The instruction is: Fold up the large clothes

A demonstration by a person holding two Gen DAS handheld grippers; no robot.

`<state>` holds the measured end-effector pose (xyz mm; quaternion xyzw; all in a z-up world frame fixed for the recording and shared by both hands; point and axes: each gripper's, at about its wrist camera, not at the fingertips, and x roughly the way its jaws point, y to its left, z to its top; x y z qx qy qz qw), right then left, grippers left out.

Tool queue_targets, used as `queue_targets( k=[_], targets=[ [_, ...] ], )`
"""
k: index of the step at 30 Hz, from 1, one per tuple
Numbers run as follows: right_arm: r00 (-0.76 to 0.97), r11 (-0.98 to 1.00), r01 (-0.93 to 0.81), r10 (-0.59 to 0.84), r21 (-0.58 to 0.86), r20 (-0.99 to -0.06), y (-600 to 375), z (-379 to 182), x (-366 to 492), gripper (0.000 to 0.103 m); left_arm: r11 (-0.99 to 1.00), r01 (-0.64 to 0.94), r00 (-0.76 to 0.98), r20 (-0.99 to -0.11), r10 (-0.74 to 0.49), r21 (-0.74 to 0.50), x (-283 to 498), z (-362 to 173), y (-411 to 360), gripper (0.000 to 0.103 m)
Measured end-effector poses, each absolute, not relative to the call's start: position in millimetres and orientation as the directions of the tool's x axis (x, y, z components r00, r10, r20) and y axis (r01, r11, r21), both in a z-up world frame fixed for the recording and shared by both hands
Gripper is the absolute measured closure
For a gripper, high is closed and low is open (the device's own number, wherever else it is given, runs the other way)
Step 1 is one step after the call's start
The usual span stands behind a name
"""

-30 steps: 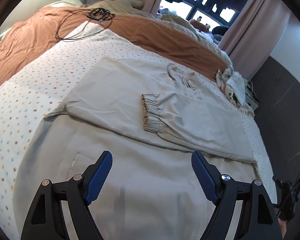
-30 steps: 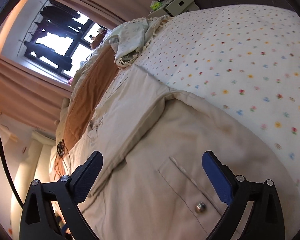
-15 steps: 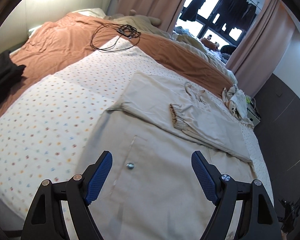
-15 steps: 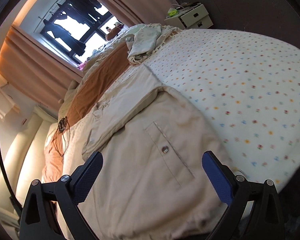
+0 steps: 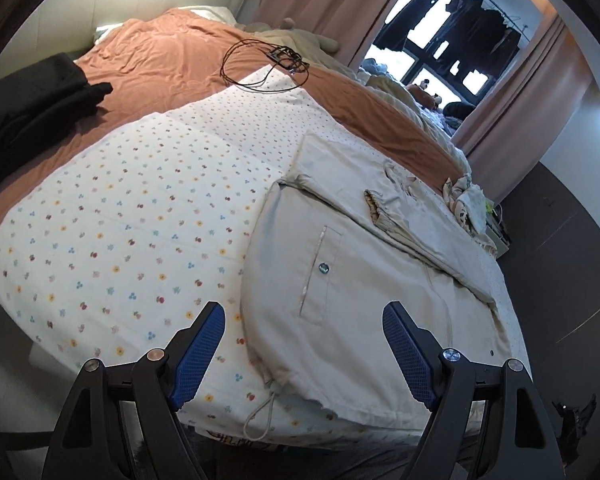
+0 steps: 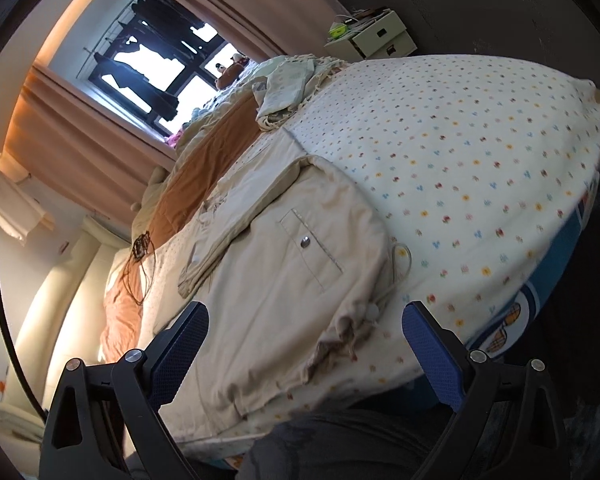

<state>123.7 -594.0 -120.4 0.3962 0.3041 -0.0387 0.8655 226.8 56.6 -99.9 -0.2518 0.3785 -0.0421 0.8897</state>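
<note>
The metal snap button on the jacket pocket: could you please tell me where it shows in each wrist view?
Left wrist: the snap button sits just right of centre, on the jacket above the open grippers.
Right wrist: it sits at centre, above and between the fingers.
Shared landmark: the black cable on the bed.

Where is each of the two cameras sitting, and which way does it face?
Left wrist: on the left gripper, facing down over the bed's near edge at the beige jacket; only its open blue fingers show.
Right wrist: on the right gripper, facing the same jacket from its other side; open fingers show.
Shared: jacket, floral sheet, window.
</note>
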Motion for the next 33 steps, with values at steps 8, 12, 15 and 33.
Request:
queue_targets(
  k=[8,12,15,33],
  targets=[
    [0.809,0.653,0.274,0.241,0.706,-0.536,-588.2,-133.4,104.2,0.025,0.838,-0.127,0.688,-0.655,-0.311,-0.531,182.5,-124.5,71.9,0.04],
    [0.804,0.632,0.273,0.264,0.725,-0.533,-589.0,-145.5,99.5,0.033,0.827,-0.126,0.673,-0.66,-0.334,-0.547,175.4,-135.7,72.6,0.043],
    [0.804,0.599,0.272,0.288,0.753,-0.52,-590.4,-160.1,101.7,0.033,0.818,-0.123,0.659,-0.662,-0.356,-0.562,179.3,-145.8,72.3,0.049],
    [0.771,0.494,0.317,0.363,0.81,-0.523,-595.2,-212.4,177.8,0.037,0.753,-0.159,0.604,-0.666,-0.437,-0.638,243.9,-191.7,72.6,0.054]
  ],
)
